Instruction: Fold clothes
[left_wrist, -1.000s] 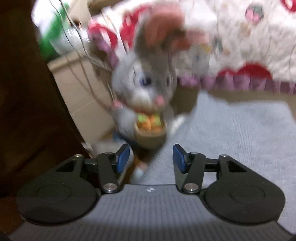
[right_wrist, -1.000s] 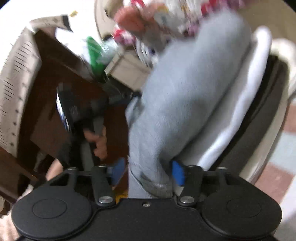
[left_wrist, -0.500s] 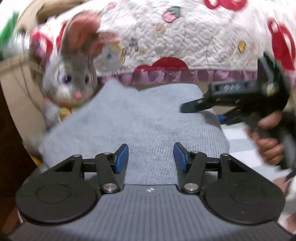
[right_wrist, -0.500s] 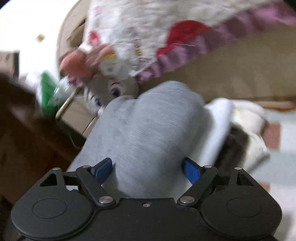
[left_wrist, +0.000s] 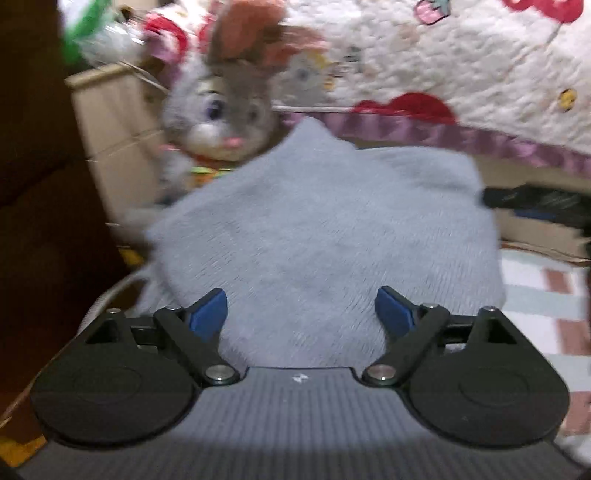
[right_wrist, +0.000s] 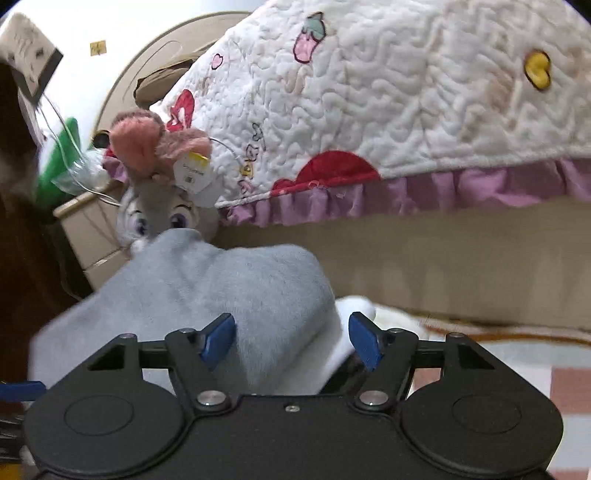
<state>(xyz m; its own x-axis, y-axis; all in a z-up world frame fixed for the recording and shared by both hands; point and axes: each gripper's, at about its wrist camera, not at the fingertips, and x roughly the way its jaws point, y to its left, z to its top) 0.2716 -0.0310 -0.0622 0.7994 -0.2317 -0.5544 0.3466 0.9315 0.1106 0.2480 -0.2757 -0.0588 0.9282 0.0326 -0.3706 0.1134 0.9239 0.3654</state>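
White, seemingly unreadable tag (right_wrist: 192, 177) on plush rabbit (right_wrist: 162, 206)

plush rabbit (right_wrist: 162, 206) and quilt (right_wrist: 388, 99) block ahead

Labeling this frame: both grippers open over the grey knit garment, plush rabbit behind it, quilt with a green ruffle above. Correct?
One error: the quilt's ruffle is purple, not green, as the right wrist view shows clearly. The rest stands: the left gripper and right gripper are both open over the grey knit garment, with the plush rabbit behind it.
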